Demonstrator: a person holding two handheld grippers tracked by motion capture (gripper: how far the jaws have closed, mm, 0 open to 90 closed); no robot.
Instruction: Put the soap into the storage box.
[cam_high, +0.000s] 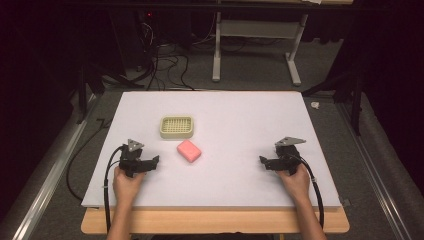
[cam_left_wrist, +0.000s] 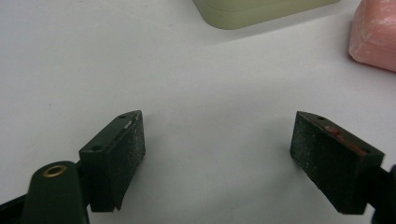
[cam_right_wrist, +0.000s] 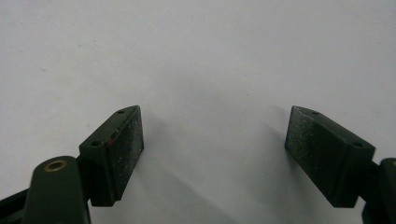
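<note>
Dark room; grey carpet (cam_high: 250, 70), tangled cables (cam_high: 165, 60), a white metal stand (cam_high: 255, 30) beyond the table (cam_high: 225, 220).

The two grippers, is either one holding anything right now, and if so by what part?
Nothing is held. The left gripper and the right gripper both stand open over bare table, and the pink soap bar lies free beside the soap dish.

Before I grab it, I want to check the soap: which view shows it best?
The high view: the whole pink soap lies on the table beside the dish. The left gripper view catches only its corner at the edge.
</note>
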